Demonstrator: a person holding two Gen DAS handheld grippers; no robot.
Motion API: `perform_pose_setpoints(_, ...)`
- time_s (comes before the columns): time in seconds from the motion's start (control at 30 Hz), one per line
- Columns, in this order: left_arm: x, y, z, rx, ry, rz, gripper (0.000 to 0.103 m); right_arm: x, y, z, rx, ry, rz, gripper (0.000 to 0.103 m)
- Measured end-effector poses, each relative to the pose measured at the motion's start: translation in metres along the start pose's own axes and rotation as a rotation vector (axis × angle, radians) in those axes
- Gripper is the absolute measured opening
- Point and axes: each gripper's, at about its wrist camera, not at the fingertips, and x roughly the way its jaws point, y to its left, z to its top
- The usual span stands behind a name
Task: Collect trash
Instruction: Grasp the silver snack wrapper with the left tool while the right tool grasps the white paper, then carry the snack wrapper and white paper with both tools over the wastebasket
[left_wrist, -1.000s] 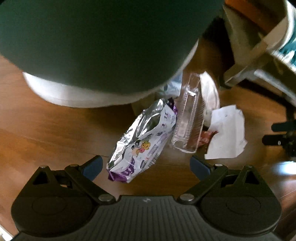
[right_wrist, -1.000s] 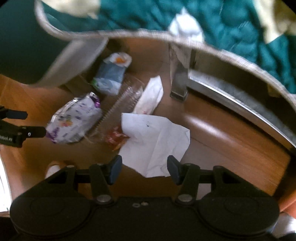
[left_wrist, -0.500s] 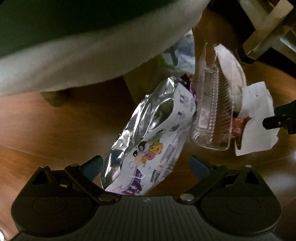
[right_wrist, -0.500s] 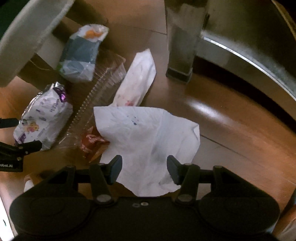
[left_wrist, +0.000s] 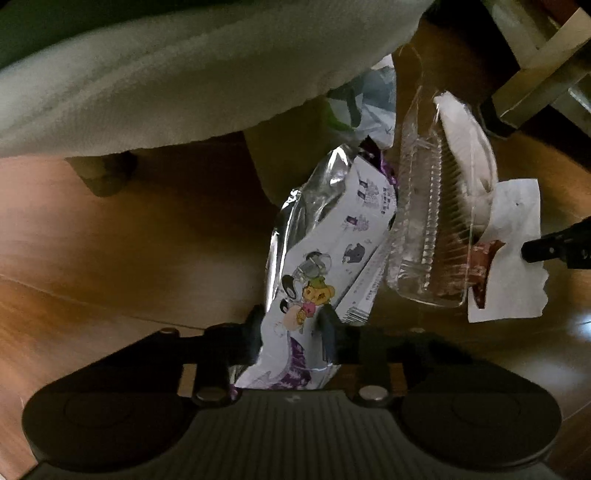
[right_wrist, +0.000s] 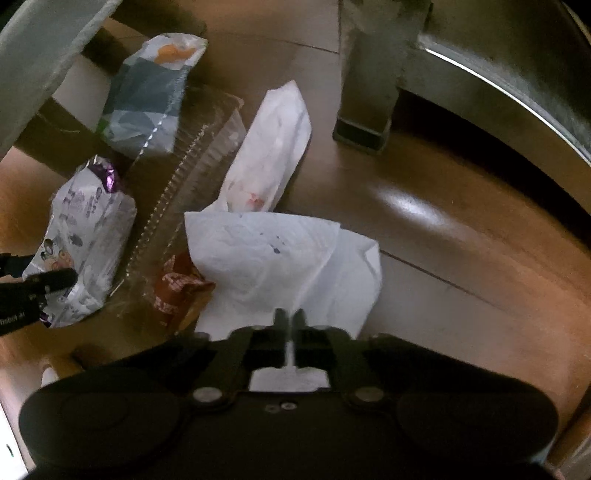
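Observation:
A silver and purple snack bag lies on the wooden floor. My left gripper points down over its near end, jaws closing, pads pressing on the bag from both sides. Beside the bag lie a clear plastic container and a red wrapper. In the right wrist view a crumpled white paper sheet covers the floor in front. My right gripper is shut on its near edge, with a fold of paper pinched between the fingertips. The snack bag shows at the left there too.
A white paper bag and a blue-grey packet lie farther back. A pale upholstered furniture edge overhangs the left side. A metal furniture leg and frame stand at the back right. Bare floor lies to the right.
Both grippers came down to the floor and went from wide open to closed, the left on the snack bag, the right on the white paper, which has bunched up.

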Motion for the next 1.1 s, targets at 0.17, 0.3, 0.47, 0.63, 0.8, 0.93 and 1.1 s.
perform_pose_setpoints(0.17,-0.009,-0.009,-0.003,-0.002,-0.001,0.001,0.023,-0.011,0.003,-0.006,-0.021,-0.023,0.008,0.0)
perform_pose_setpoints(0.3,-0.02,-0.014,-0.01,-0.007,-0.001,0.0,0.023,-0.028,0.006,-0.014,-0.033,-0.051,0.019,0.0)
perform_pose_setpoints(0.47,-0.037,-0.01,-0.02,-0.03,-0.008,0.016,0.021,-0.061,0.004,-0.029,-0.019,-0.085,0.05,0.0)
perform_pose_setpoints(0.63,-0.078,0.0,-0.026,-0.067,-0.061,0.024,0.017,-0.103,0.008,-0.045,-0.018,-0.138,0.07,0.0)
perform_pose_setpoints(0.8,-0.127,0.005,-0.032,-0.098,-0.129,0.015,0.01,-0.158,0.012,-0.057,-0.026,-0.219,0.09,0.0)
perform_pose_setpoints(0.93,-0.168,0.011,-0.042,-0.139,-0.181,0.03,0.01,-0.201,0.017,-0.068,-0.033,-0.277,0.101,0.0)
perform_pose_setpoints(1.1,-0.216,0.029,-0.061,-0.21,-0.242,0.057,0.01,-0.255,0.029,-0.082,-0.06,-0.357,0.116,0.0)
